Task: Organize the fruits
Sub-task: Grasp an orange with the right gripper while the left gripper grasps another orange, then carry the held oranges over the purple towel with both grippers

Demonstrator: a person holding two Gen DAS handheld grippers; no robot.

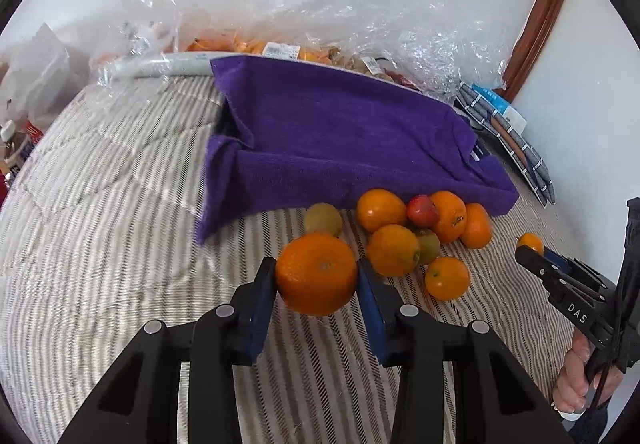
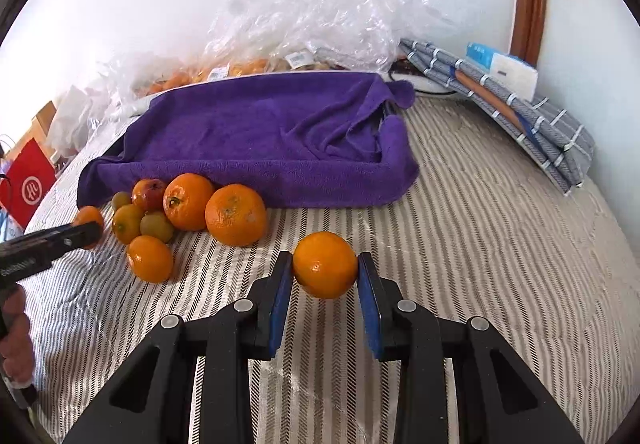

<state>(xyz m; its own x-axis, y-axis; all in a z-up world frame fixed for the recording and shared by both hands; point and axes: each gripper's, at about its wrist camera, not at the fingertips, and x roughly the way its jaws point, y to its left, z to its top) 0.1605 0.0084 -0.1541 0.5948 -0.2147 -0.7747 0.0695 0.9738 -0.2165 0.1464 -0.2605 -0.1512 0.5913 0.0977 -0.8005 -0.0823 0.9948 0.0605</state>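
Left wrist view: my left gripper [image 1: 317, 276] angles down over the striped cover [image 1: 120, 244], blue pads pressed on either side of a large orange [image 1: 316, 274], which hangs clear of the fabric. Beyond it, a loose fruit pile [image 1: 416, 236] of oranges, two greenish fruits and one red one lies against the front edge of a purple towel [image 1: 340, 147] draped over a tray. At far right, my right gripper [image 1: 534, 250] reaches in, a hand [image 1: 576, 384] wrapped round its grip, a small orange [image 1: 530, 243] at its tip. Right wrist view: my right gripper [image 2: 325, 272] also tilts downward, clamping that small orange [image 2: 325, 264] between both pads, lifted off the cover and well apart from the pile [image 2: 172, 219]. My left gripper [image 2: 86, 232] enters from the left with its orange [image 2: 89, 219], hand [image 2: 16, 340] low behind.
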